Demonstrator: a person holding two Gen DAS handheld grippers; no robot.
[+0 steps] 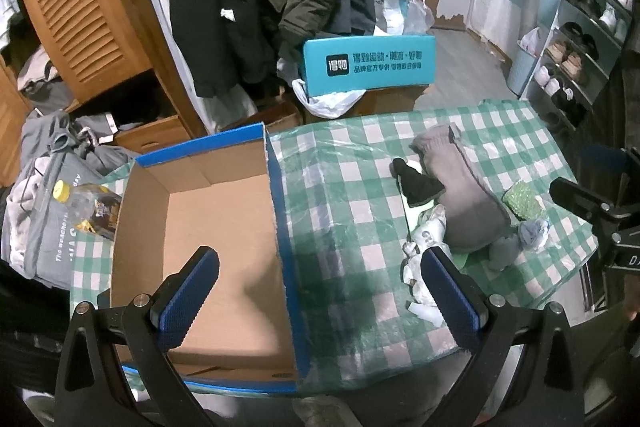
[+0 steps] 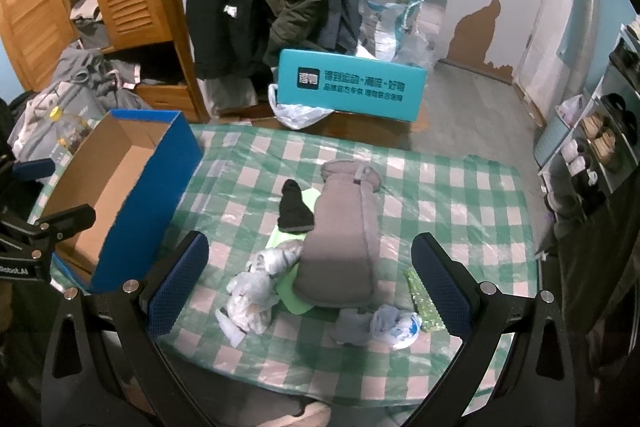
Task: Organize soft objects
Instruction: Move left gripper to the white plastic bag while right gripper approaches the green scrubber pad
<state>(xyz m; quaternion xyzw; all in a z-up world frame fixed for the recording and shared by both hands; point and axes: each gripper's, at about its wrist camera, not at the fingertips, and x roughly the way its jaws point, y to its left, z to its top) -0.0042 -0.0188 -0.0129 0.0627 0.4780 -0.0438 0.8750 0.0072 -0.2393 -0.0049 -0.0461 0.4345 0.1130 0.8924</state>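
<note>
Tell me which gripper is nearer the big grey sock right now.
Right. The right gripper hangs open with the grey sock lying between its jaws in view. The left gripper hangs open at the cardboard box, with the sock off to its right.

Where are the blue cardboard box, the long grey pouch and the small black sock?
blue cardboard box (image 2: 160,187), right wrist view, on its blue outer side wall.
grey pouch (image 2: 340,239), right wrist view, middle of its body.
black sock (image 2: 294,211), right wrist view, its centre.

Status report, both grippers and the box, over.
Both hand-held grippers, left and right, open, empty. Box empty. Soft pile on table, unobstructed.
</note>
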